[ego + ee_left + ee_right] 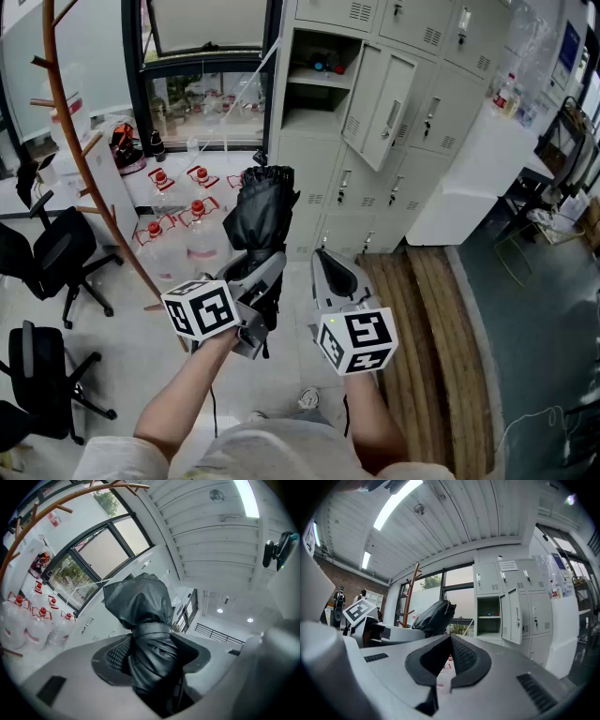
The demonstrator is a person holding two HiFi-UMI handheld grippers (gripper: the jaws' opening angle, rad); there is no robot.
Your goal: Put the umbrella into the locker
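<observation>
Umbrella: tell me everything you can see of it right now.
The umbrella is black and folded. Its slightly glossy fabric is bunched loosely at the far end and cinched by a wrap strap lower down. The left gripper clamps it about at the strap, so it juts out past the jaw tips, held in the air. Nothing else touches it.

Pale floor near us, black office chairs on the left, a wooden coat stand curving up beside them. Far side, a big window, grey lockers to its right. Strip light glowing on the slatted ceiling.
</observation>
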